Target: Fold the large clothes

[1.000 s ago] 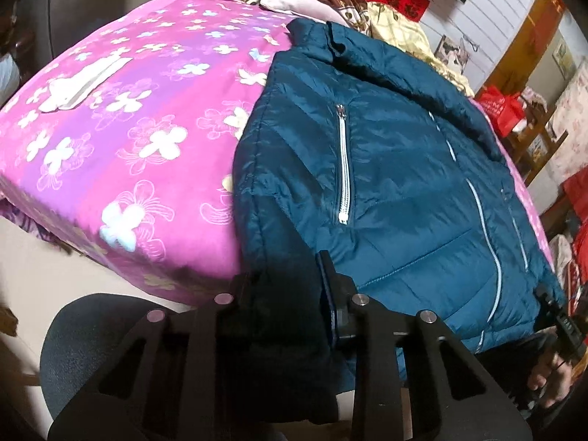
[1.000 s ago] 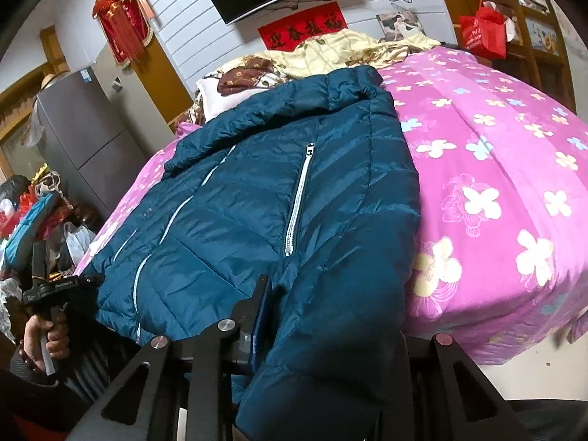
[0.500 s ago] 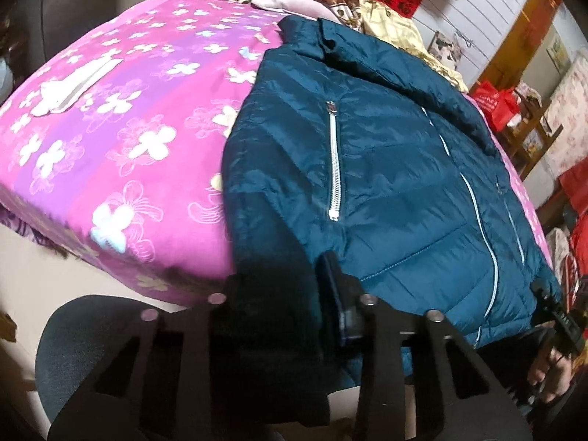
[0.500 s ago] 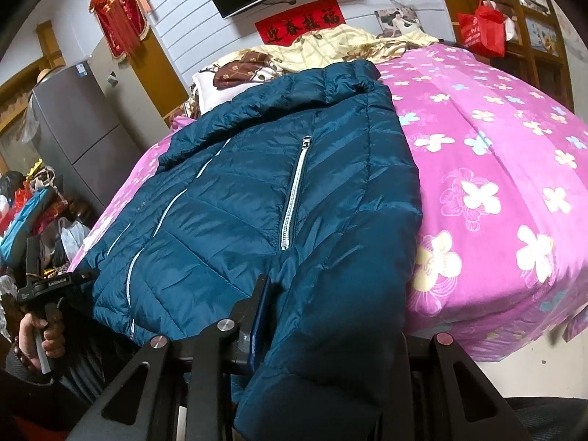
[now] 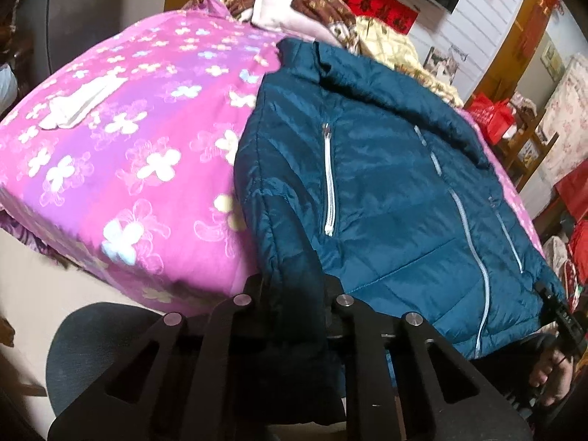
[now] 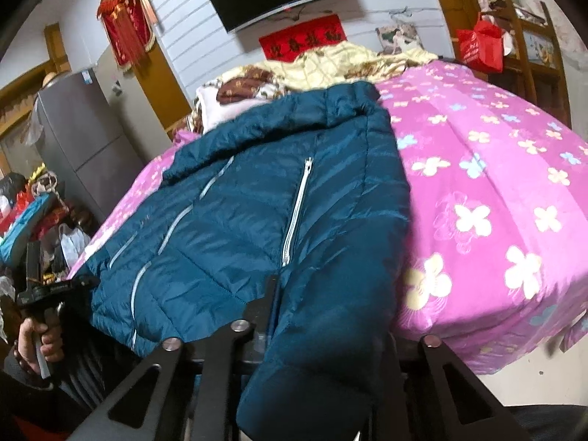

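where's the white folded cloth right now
In the left wrist view, the white folded cloth lies at far left on the pink floral quilt, well left of the teal puffer jacket.

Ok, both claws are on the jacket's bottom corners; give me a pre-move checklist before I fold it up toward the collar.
1. Left claw shut on the jacket hem: ok.
2. Right claw shut on the opposite corner: ok.
3. Jacket body flat on the pink quilt, front up: ok.
4. Sleeves tucked in: cannot tell, none shows separately.
5. Collar straight: not ok, it looks rumpled.
6. Landing zone near the collar free of the pillows: cannot tell, they sit close behind.
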A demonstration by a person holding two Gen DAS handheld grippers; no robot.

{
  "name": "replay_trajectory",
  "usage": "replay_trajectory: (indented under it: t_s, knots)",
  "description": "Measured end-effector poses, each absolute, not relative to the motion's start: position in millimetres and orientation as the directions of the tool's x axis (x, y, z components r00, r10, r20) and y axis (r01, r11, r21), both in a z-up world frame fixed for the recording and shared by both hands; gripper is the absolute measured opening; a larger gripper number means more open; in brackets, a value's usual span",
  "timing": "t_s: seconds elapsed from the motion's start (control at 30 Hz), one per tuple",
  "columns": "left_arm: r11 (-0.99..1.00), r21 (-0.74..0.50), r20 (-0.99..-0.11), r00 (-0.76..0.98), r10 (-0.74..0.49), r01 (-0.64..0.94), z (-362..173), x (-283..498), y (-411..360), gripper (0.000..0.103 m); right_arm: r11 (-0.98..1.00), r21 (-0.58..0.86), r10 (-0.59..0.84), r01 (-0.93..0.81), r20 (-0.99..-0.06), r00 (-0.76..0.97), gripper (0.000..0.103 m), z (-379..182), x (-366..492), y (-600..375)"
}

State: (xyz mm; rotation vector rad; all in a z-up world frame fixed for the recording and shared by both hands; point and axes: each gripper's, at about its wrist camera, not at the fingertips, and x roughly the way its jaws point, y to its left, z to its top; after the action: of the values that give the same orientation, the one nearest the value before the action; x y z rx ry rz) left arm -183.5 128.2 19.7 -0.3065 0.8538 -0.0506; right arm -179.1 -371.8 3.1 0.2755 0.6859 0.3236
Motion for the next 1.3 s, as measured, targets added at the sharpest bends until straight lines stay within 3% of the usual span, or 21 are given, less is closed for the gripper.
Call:
replay_trajectory:
  t_s: [0.3,0.77,1.0,1.13,1.3]
  knots:
    - [0.922,-0.385,-0.63,0.742,-0.228,-0.043,57,-196,137,0.008,0.913,0.337,0.378,-0.231,-0.483,0.79,0.01,38,-191,-380]
    - [0.858,-0.512,-0.363,0.893,-0.265,0.047,158,-245,153,0.007,0.837,0.416,0.465,-0.354,-0.202,0.862,0.009,133,-230,-407]
    - [0.871,-0.481,-0.244,0.941,-0.235,0.093,216,-258,147,0.007,0.822,0.405,0.467,-0.401,-0.076,0.881,0.009,170,-258,-415]
    - [0.894,-0.446,-0.232,0.958,-0.168,0.049,228,-235,142,0.007,0.839,0.369,0.447,-0.401,-0.046,0.893,0.009,185,-252,-414]
    - [0.912,-0.406,-0.296,0.952,-0.071,-0.058,212,-180,135,0.007,0.858,0.365,0.415,-0.361,-0.077,0.907,0.009,183,-211,-404]
